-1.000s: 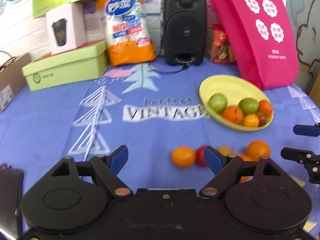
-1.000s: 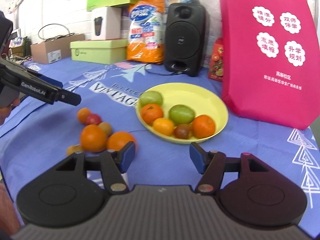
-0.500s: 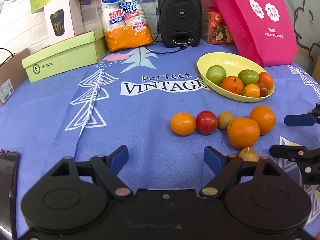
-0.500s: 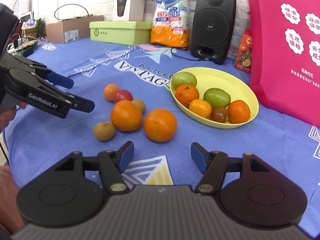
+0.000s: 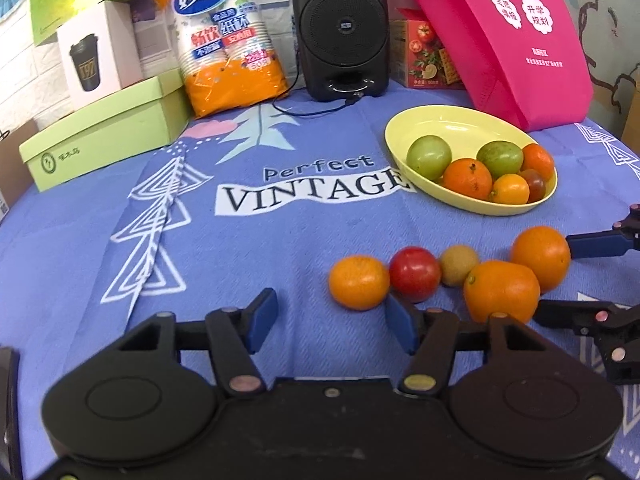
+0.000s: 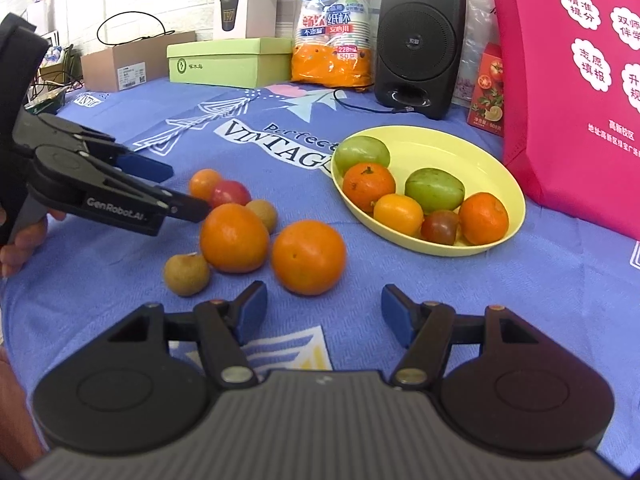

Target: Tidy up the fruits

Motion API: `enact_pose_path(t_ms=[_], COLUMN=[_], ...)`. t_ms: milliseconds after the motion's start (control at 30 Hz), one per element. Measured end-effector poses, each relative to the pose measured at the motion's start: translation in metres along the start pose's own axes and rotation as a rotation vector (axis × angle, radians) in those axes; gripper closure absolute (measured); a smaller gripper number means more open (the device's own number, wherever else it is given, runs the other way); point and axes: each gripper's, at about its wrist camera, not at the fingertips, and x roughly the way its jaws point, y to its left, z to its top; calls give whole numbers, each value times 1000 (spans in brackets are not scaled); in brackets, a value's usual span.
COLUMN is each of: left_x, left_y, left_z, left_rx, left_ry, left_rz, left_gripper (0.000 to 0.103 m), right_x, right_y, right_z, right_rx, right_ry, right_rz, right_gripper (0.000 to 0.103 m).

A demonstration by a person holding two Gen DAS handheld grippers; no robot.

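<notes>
A yellow plate (image 5: 452,128) (image 6: 492,168) holds several fruits, green and orange. Loose on the blue cloth lie a small mandarin (image 5: 359,282) (image 6: 204,184), a red tomato (image 5: 415,274) (image 6: 232,193), a brown fruit (image 5: 459,265) (image 6: 263,213), two big oranges (image 5: 501,291) (image 6: 308,256) and a second brown fruit (image 6: 187,273). My left gripper (image 5: 330,320) is open and empty, just short of the mandarin. My right gripper (image 6: 320,316) is open and empty, just in front of the nearer orange.
At the back stand a black speaker (image 5: 340,28), a pink bag (image 5: 500,32), an orange pack of cups (image 5: 228,40), a green box (image 5: 104,132) and a white box (image 5: 100,52). A speaker cable (image 5: 312,110) lies on the cloth.
Both grippers have moved in closer to the loose fruit. Their jaws stay open. The fruit has not moved.
</notes>
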Motion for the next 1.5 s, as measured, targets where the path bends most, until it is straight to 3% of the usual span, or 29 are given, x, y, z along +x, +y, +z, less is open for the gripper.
enact_pose_path(t_ms=[400,633,733,800,1500], left_x=[21,24,22,21,-20], left_y=[9,5,5,6,1], left_z=[7,9,9,8,-18], left_rx=[-38,-17,-15,-15,-2], left_ry=[-21,-33,-37,-36,-20], left_rz=[-56,-70,-70,-73,-95], left_gripper=[44,61,71,71,71], right_x=[19,22,20,20,-7], right_y=[2,5,8,10,17], right_z=[12,13,13,13,2], right_rx=[-16,-25,-34,-42,-35], right_ry=[-2,-6,-9,-10,-6], right_rz=[20,35,42,44,30], right_gripper=[41,49,57,62,62])
